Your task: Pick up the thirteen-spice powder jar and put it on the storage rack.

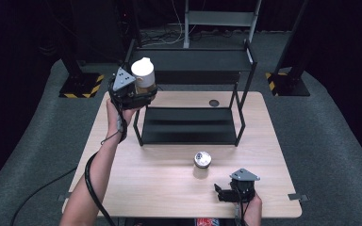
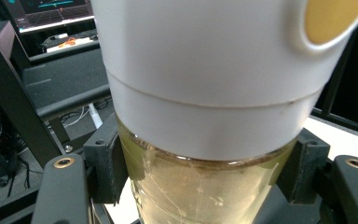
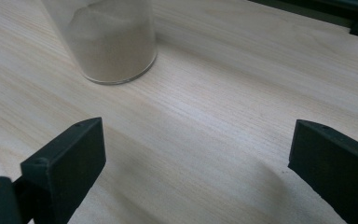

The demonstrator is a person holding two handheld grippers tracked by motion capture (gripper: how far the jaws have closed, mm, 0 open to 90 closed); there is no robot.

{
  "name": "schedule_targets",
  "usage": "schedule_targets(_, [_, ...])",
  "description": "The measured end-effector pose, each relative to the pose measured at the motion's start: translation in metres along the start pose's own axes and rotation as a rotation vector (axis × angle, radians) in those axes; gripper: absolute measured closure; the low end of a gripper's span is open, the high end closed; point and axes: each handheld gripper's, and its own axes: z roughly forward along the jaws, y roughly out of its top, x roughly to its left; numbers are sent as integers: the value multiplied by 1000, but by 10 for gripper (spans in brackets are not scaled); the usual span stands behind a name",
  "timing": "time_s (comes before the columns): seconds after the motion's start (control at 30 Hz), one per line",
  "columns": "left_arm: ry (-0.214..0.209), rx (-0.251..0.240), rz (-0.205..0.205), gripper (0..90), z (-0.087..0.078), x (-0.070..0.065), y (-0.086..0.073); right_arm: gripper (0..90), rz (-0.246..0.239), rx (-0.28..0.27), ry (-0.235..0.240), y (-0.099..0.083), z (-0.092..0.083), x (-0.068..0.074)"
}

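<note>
Your left gripper [image 1: 139, 94] clamps the jar [image 1: 143, 75]; your right gripper [image 1: 222, 192] gapes wide with nothing in it.

You hold the white-capped jar aloft over the table's [image 1: 169, 188] far left corner, beside the black rack [image 1: 188, 125], jaws pressed on its glass below the cap. Your right gripper rests near the front edge, jaws spread toward the shaker [image 1: 201, 162] standing just beyond them, mid-table.
</note>
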Motion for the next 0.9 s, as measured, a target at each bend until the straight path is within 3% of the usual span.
schedule_targets(0.9, [-21,-17,4,302,-4,6,25,29,4,3,3,1,0,-1])
